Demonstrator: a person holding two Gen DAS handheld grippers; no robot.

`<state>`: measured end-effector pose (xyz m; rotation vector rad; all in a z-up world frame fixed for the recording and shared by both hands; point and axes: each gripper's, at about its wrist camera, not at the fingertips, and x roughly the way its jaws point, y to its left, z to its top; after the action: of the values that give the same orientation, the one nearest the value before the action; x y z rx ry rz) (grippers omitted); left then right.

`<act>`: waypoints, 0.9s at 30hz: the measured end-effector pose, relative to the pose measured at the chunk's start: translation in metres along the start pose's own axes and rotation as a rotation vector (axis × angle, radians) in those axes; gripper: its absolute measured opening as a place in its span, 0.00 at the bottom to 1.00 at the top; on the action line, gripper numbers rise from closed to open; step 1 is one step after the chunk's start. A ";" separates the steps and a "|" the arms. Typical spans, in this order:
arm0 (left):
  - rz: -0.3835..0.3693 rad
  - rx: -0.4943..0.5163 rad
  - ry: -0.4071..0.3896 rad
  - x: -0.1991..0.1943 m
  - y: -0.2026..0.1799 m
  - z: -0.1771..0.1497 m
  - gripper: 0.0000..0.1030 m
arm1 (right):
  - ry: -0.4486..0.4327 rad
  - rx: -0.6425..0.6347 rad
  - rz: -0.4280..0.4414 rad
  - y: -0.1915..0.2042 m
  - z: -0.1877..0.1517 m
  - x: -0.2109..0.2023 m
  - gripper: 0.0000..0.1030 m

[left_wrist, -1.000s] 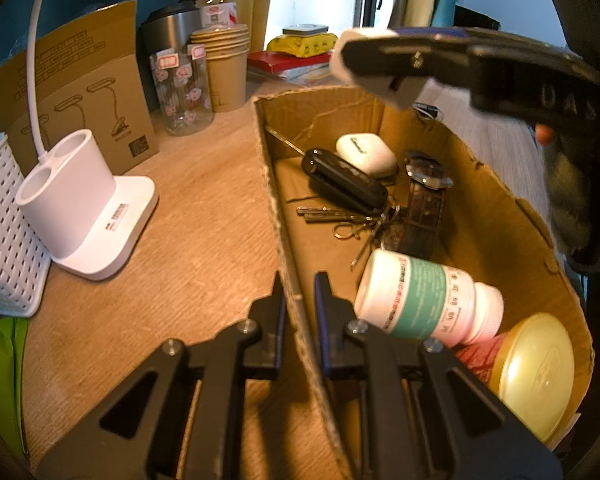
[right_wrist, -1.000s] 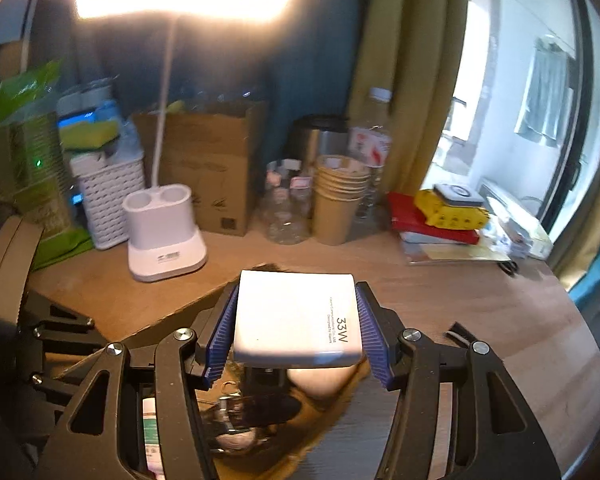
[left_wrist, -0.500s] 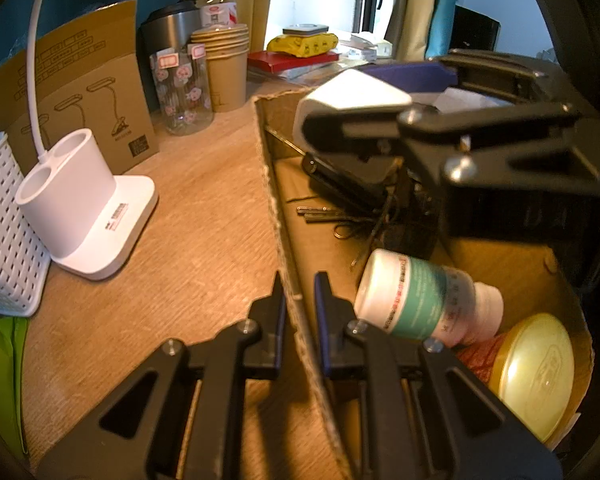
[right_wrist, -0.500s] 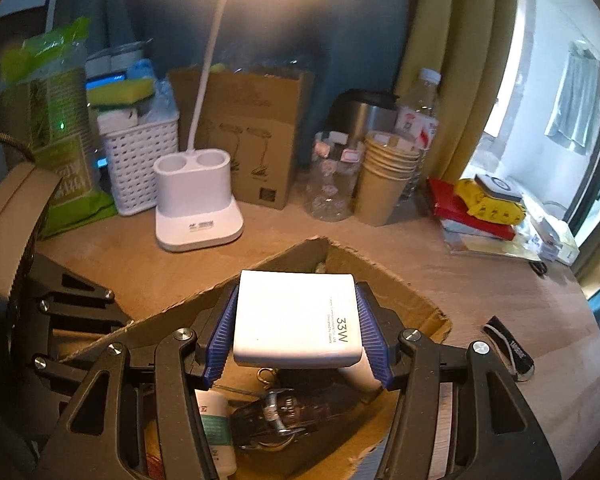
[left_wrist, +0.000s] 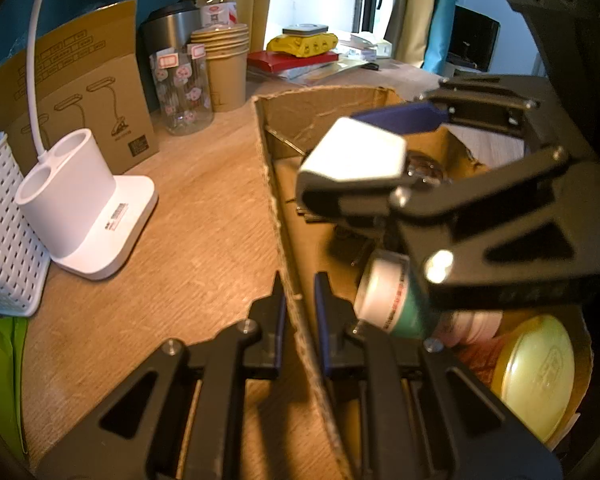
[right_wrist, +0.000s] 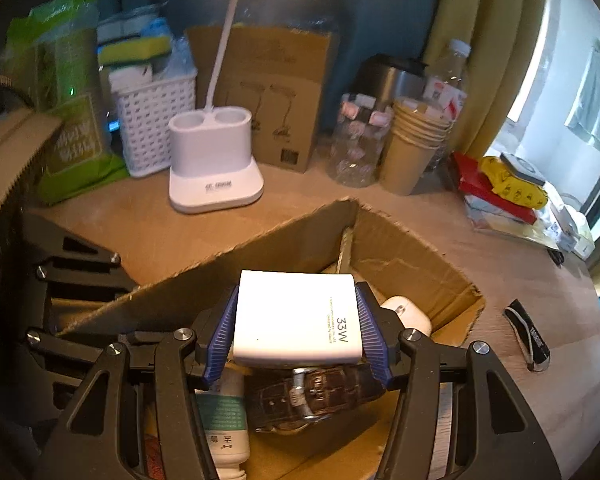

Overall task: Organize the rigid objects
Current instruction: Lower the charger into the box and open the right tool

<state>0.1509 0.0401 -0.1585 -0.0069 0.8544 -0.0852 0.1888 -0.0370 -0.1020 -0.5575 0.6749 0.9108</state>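
Right claw (right_wrist: pixel 296 326) pinching charger (right_wrist: pixel 296 316) – held over box (right_wrist: pixel 400 256) | box floor straight below, watch (right_wrist: pixel 312 394) at 6 o'clock | left claw (left_wrist: pixel 298 296) pinching box wall – steadying.

Right gripper (right_wrist: pixel 296 330) with blue-padded fingers (right_wrist: pixel 220 338) closed on the white charger (right_wrist: pixel 296 320); left gripper (left_wrist: pixel 300 300) with fingers narrowly parted, straddling the box wall (left_wrist: pixel 284 248).

A smooth white plastic charger block (right_wrist: pixel 296 318) sits between ribbed blue rubbery pads (right_wrist: pixel 370 336) on matt black plastic arms. The brown corrugated cardboard box (left_wrist: pixel 278 184) has rough, frayed edges. It rests on a matt light wood-grain table (left_wrist: pixel 188 216) beside a glossy white plastic lamp base (left_wrist: pixel 84 208).
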 end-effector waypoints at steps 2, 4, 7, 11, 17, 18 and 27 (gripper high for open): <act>0.000 0.000 0.000 0.000 0.000 0.000 0.13 | 0.014 -0.014 0.001 0.003 -0.002 0.003 0.58; 0.000 0.000 0.000 0.000 -0.001 0.000 0.13 | 0.018 -0.025 0.000 0.005 -0.003 0.004 0.58; 0.000 0.000 0.000 0.000 0.000 0.000 0.13 | 0.007 -0.025 0.010 0.006 -0.002 0.002 0.58; -0.001 0.000 0.000 0.000 -0.002 -0.001 0.13 | -0.002 -0.019 0.023 0.004 -0.002 -0.001 0.58; -0.001 0.000 0.000 0.000 -0.001 0.000 0.13 | -0.028 -0.001 0.030 -0.001 -0.002 -0.007 0.58; -0.001 0.000 0.000 0.000 -0.001 0.000 0.13 | -0.041 0.005 0.029 -0.002 -0.002 -0.010 0.58; -0.003 -0.001 0.001 -0.001 -0.003 -0.002 0.13 | -0.111 0.073 0.001 -0.025 0.001 -0.035 0.58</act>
<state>0.1484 0.0374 -0.1584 -0.0088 0.8550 -0.0872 0.1949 -0.0679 -0.0718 -0.4384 0.6056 0.9077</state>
